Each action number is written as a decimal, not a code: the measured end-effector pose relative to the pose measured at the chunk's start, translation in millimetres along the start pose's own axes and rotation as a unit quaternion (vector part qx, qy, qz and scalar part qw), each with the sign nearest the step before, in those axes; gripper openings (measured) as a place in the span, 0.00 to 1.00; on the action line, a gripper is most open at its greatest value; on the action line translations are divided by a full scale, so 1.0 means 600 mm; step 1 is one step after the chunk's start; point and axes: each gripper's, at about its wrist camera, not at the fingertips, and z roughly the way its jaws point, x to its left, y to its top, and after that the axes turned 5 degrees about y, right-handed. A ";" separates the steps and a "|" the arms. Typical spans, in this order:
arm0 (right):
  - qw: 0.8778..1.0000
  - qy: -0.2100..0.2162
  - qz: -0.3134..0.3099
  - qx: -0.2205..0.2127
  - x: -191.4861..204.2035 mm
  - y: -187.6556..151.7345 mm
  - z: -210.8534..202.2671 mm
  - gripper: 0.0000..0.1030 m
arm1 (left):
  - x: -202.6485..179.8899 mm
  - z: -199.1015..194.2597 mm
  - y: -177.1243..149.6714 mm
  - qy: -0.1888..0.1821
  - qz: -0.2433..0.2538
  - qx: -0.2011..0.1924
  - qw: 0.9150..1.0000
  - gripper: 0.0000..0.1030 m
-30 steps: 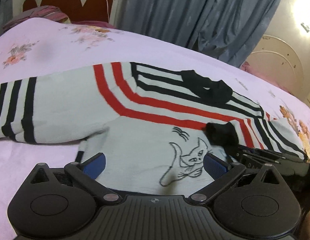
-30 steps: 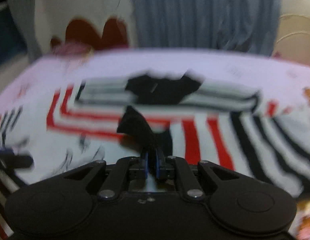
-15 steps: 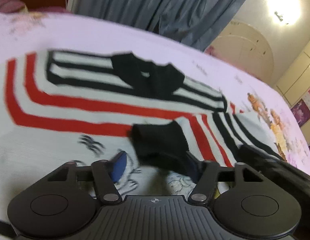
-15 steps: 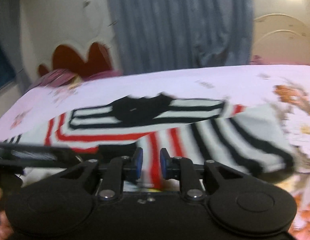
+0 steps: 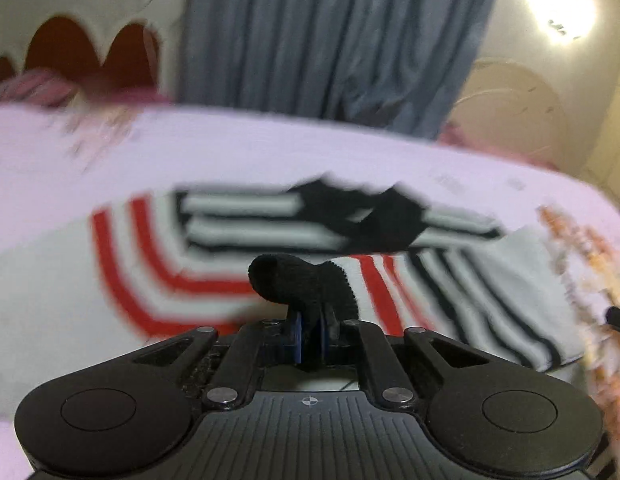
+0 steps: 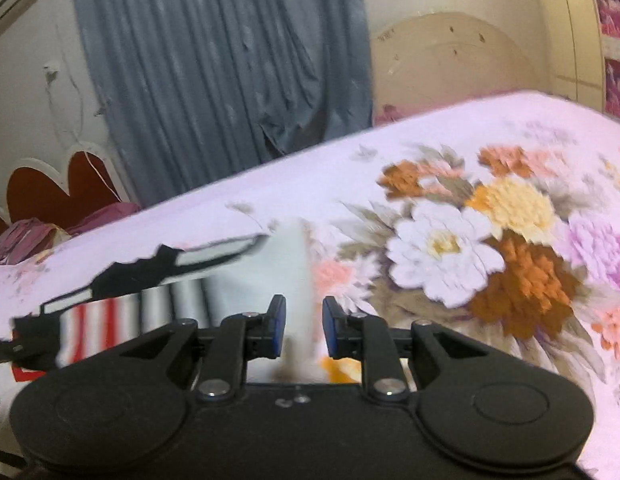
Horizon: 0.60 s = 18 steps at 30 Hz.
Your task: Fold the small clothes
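The left tool is clamped on a black cuff of the sweater, its blue pads pressed close together with the knit bunched between them and rising in a rounded fold just above the fingertips. The sweater lies spread on the bed, pale with curved red stripes on its left part, black stripes toward the right, and a black collar at its far edge; one sleeve lies folded across the body, with the cuff end lifted in the tool. The picture is blurred, so finer detail of the knit cannot be made out. In the right wrist view the right tool stands apart, its blue pads separated with nothing between them, hovering over the bed's edge of the garment: a pale part of the sweater shows between and just beyond the fingers, with the red and grey stripes and the black collar off to the left. To the right of that tool the bedsheet carries a large flower print in white, orange, yellow and pink. Behind the bed hangs a grey-blue curtain, and a red scalloped headboard stands at the far left. A bright lamp glows on the wall at the upper right of the left view.
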 end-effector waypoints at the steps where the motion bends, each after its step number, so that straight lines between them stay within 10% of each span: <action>1: 1.000 -0.002 0.004 0.011 -0.006 -0.008 0.006 0.23 | 0.008 0.008 -0.009 0.002 -0.007 0.012 1.000 0.07; 7: 0.998 0.011 0.014 0.064 -0.018 -0.045 0.027 0.26 | -0.009 0.018 -0.025 0.022 0.001 0.018 1.000 0.08; 11: 0.999 0.021 0.009 0.039 -0.017 -0.021 0.029 0.26 | 0.014 0.011 -0.026 0.044 -0.018 -0.005 0.999 0.68; 14: 0.999 0.047 0.009 0.019 -0.024 0.024 0.061 0.37 | 0.029 0.027 -0.013 0.037 -0.030 -0.002 0.999 0.66; 18: 0.995 0.080 0.039 0.033 -0.041 0.077 0.146 0.43 | 0.028 0.060 -0.003 0.026 -0.031 0.018 0.999 0.31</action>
